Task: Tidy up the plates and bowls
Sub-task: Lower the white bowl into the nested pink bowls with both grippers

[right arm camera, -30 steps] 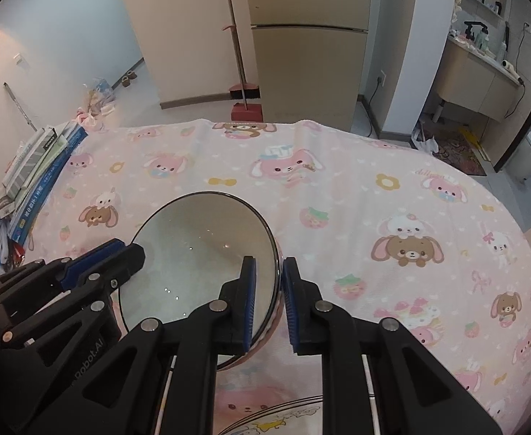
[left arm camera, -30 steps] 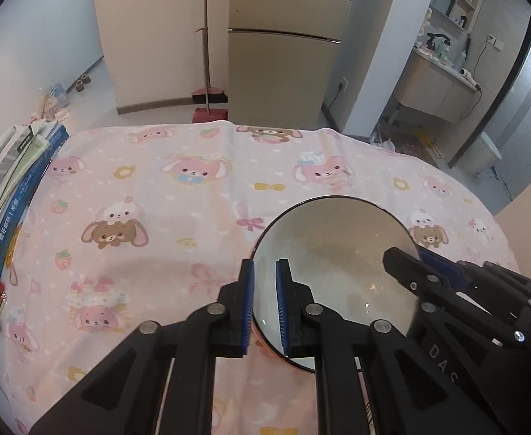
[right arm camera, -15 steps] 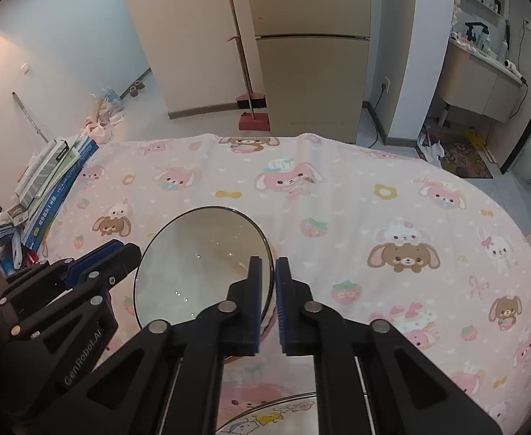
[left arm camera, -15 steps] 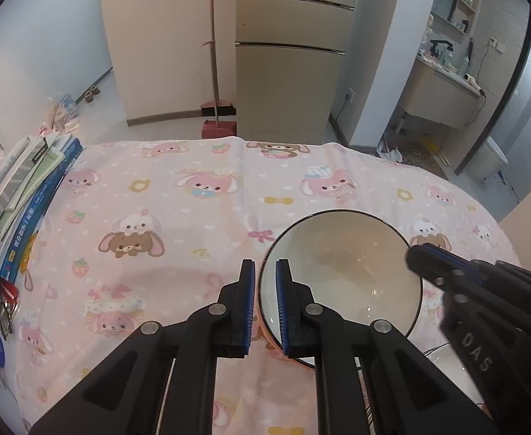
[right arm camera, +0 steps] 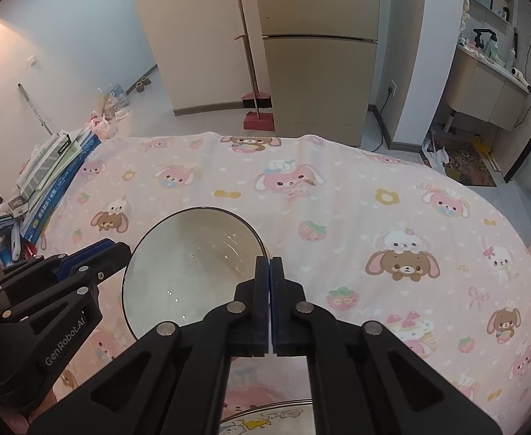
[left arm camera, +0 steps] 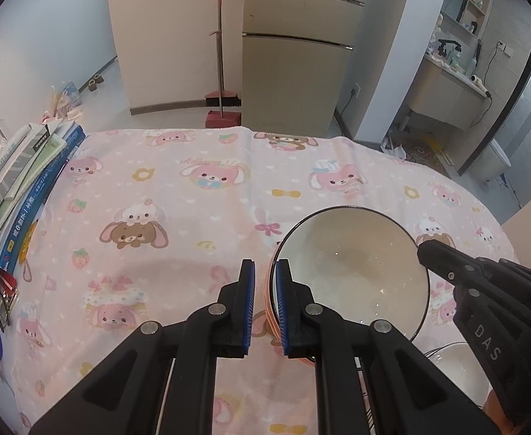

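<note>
Two grippers flank one bowl (left arm camera: 352, 272) on my feeds. At far left, books (left arm camera: 26, 177) are stacked at the edge of the pink cloth (left arm camera: 178, 217). Next comes my left gripper (left arm camera: 264, 275): its jaws are spread a little, with the bowl's left rim between the blue pads (left arm camera: 249, 290), though I cannot tell whether either pad touches it. The bowl, cream inside with a dark rim and an orange outer wall, sits tilted toward the cameras; I cannot tell whether it rests on the cloth. On its right side, my right gripper (right arm camera: 269, 272) has its jaws pressed together at the rim; whether the rim is actually pinched between them I cannot tell. Below the bowl, a patterned plate (right arm camera: 265, 418) peeks in at the bottom of the right view.
</note>
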A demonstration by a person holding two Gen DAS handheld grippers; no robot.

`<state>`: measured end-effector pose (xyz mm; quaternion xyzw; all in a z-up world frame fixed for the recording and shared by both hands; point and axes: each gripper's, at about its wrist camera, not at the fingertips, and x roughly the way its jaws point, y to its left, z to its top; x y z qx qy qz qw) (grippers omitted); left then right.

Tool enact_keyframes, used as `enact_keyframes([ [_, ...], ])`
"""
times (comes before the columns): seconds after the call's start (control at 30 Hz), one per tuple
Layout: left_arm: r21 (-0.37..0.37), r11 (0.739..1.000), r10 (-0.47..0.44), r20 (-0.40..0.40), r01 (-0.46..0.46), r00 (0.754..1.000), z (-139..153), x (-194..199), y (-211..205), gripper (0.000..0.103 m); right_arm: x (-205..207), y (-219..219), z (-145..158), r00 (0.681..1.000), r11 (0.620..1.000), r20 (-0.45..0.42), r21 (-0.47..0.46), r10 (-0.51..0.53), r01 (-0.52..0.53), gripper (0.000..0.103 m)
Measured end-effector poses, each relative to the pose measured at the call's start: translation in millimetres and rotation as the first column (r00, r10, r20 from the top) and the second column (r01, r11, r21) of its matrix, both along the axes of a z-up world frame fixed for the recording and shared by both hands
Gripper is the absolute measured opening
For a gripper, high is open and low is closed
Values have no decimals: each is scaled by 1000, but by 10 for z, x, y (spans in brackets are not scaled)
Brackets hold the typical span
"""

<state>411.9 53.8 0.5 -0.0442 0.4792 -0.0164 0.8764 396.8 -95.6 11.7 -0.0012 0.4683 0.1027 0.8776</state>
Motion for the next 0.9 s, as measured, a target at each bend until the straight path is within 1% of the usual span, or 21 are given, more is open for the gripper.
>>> enact_keyframes([
  [0.07,5,1000,2,-13,-2,1000,-32,18,-4,13,2,-3,0,1000,1000,-2,3,6,-6,0],
  [0.2,-7,1000,7,-24,-7,1000,-66,42,3,13,29,-78,-6,1000,999,-22,51,6,-5,0],
  [0.3,-7,1000,6,-21,-6,1000,-65,40,4,14,17,-106,15,1000,997,-29,80,-12,14,0],
  [0.33,-6,1000,6,-14,-6,1000,-53,36,3,14,-8,-106,51,1000,996,-14,83,-19,20,0],
  [0.43,-15,1000,0,8,1,1000,13,2,8,14,-117,-52,183,999,996,38,83,12,-15,0],
  [0.5,-23,1000,-3,25,3,1000,66,-27,18,14,-158,-26,230,998,996,54,82,19,-24,0],
  [0.57,-27,1000,0,36,1,999,106,-49,34,14,-125,-1,173,999,999,41,51,16,-18,0],
  [0.63,-30,1000,5,41,-3,999,123,-59,50,14,-23,-6,18,1000,999,-12,33,-6,6,0],
  [0.67,-30,1000,6,40,-5,999,125,-59,56,14,-11,-23,24,1000,1000,9,21,-24,24,0],
  [0.7,-31,999,8,40,-7,999,127,-56,64,14,-3,-44,34,1000,999,2,19,-29,29,0],
  [0.77,-32,999,13,40,-12,999,130,-51,69,14,0,-84,60,1000,999,-26,49,-14,15,0],
  [0.8,-31,999,15,38,-14,999,127,-49,72,14,-3,-101,81,1000,998,-26,66,-8,10,0],
  [0.9,-27,1000,11,35,-10,999,120,-47,64,14,-10,-118,119,1000,999,-4,40,-29,30,0],
])
